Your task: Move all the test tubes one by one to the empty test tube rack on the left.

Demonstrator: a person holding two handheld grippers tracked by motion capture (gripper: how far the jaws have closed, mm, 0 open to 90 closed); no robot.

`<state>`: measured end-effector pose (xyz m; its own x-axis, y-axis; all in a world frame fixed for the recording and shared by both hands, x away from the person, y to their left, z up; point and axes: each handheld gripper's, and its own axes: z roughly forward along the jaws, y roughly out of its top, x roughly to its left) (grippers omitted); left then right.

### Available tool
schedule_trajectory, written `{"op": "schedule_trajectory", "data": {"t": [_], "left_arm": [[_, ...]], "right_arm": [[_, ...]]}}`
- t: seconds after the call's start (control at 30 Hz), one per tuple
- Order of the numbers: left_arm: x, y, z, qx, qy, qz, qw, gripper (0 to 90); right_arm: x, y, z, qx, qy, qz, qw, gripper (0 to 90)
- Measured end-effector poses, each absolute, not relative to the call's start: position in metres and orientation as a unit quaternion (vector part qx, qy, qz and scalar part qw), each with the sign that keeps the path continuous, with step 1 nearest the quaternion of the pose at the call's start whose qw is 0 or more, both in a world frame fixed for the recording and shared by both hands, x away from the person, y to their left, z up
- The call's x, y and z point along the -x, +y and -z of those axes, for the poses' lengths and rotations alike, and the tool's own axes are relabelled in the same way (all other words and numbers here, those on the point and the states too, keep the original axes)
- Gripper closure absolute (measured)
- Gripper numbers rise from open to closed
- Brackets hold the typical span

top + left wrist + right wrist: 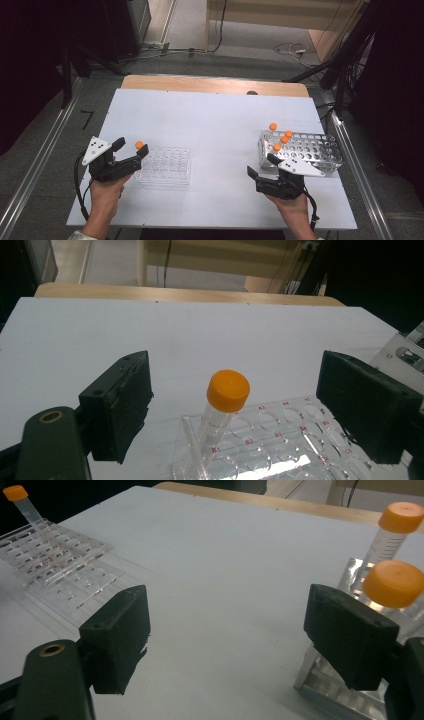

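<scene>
**Fingers spread on both sides, one tube upright in the clear rack**

Fingers of the left gripper (131, 146) stand wide apart, one on each side of an orange-capped tube (223, 409) without pressing on it. In the left gripper view the tube sits in a corner hole of the clear plastic rack (165, 165), its long axis close to vertical with a slight lean, cap up and the transparent body running down into the rack. From the high view the same tube shows as an orange cap at the rack's near-left corner, right by the left gripper's tips. The clear rack lies flat on the white surface (210, 115), left of centre.

The right gripper (261, 166) has its fingers open too, with nothing between them. It hovers just in front of the metal rack (320, 150), which stands on the right part of the surface. Four more orange-capped tubes (281, 137) rise from the left end of that metal rack, all standing cap up. In the right gripper view two of those caps appear just past the right finger, and the clear rack with its single tube lies farther off on the left.

A hand holds each gripper from the near edge of the surface, and the two grippers are well apart.
</scene>
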<state>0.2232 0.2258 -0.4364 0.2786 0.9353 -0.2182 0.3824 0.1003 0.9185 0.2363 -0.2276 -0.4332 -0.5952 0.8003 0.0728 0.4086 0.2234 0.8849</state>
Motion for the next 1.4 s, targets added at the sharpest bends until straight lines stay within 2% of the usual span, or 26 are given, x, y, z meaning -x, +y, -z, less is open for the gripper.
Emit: {"op": "schedule_trajectory", "data": {"t": [0.33, 0.53, 0.77, 1.2, 1.4], "left_arm": [[-0.221, 0.225, 0.428, -0.609, 0.532, -0.281, 0.517, 15.3], [-0.221, 0.220, 0.424, -0.618, 0.524, -0.274, 0.518, 10.6], [-0.215, 0.198, 0.417, -0.643, 0.491, -0.272, 0.521, 9.4], [-0.208, 0.161, 0.417, -0.682, 0.449, -0.252, 0.519, 9.5], [-0.207, 0.155, 0.418, -0.688, 0.444, -0.245, 0.519, 9.5]], "right_arm": [[-0.230, -0.255, 0.432, -0.429, 0.733, -0.477, 0.225, 19.1], [-0.243, -0.262, 0.444, -0.453, 0.723, -0.460, 0.244, 21.1], [-0.256, -0.263, 0.451, -0.463, 0.718, -0.458, 0.246, 31.2], [-0.268, -0.259, 0.459, -0.466, 0.711, -0.453, 0.267, 55.4], [-0.272, -0.256, 0.463, -0.465, 0.714, -0.448, 0.271, 59.6]]}}
